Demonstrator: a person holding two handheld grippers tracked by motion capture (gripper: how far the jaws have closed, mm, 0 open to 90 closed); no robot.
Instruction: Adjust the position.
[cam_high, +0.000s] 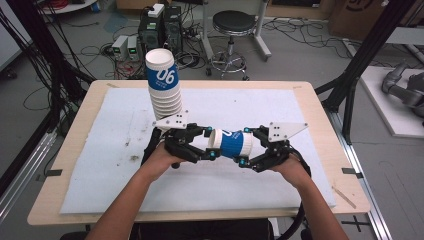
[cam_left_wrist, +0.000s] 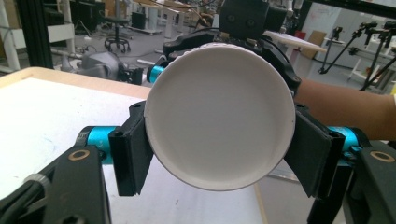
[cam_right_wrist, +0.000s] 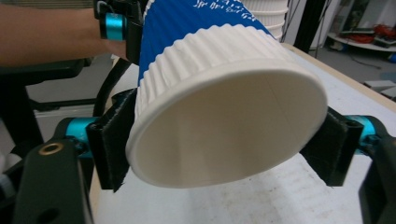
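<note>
— What are we holding? 
— A blue-and-white paper cup (cam_high: 231, 144), lying level above the middle of the tabletop (cam_high: 310, 100). Our left gripper (cam_high: 206, 145) pinches one end of it, our right gripper (cam_high: 246, 147) clamps the other.
— Anything inside it? 
— In the left gripper view we see a plain white face; whether that's the base or the hollow, we can't quite tell.
— What else is near? 
— A tall, leaning stack of cups (cam_high: 164, 85) stands just behind our left gripper, toward the far edge. A white mat (cam_high: 120, 125) covers the tabletop beneath.
</note>
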